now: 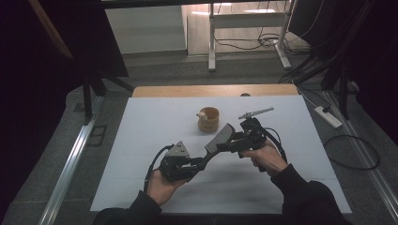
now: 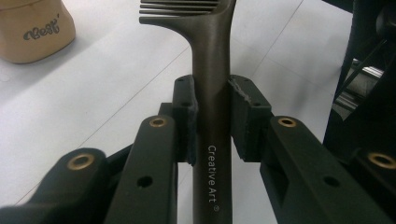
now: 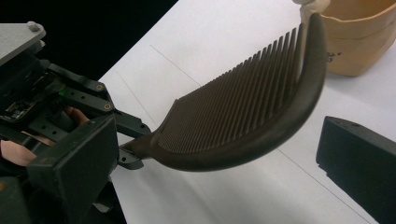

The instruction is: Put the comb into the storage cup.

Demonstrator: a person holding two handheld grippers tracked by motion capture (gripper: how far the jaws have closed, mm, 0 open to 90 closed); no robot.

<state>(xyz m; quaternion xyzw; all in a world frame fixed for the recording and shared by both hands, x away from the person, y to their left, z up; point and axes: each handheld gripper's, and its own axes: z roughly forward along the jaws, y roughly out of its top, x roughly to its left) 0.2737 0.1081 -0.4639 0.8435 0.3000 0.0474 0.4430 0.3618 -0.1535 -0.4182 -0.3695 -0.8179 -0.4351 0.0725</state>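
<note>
Tabletop [image 1: 141,140]: white, below both grippers. Cup [image 1: 209,119]: tan, beyond the fingers. Comb [image 3: 243,126]: dark, handle pinched between the left gripper [image 2: 212,119] fingers, toothed end lying between the spread fingers of the right gripper [image 3: 215,158]. Step judged: hand-over; next, right fingers must close on the comb's spine before the left lets go.

A white table [image 1: 141,140] carries a tan cup [image 1: 209,120] near the middle of its far edge. A wooden strip [image 1: 187,90] runs along that far edge. Thin seam lines cross the white surface.
</note>
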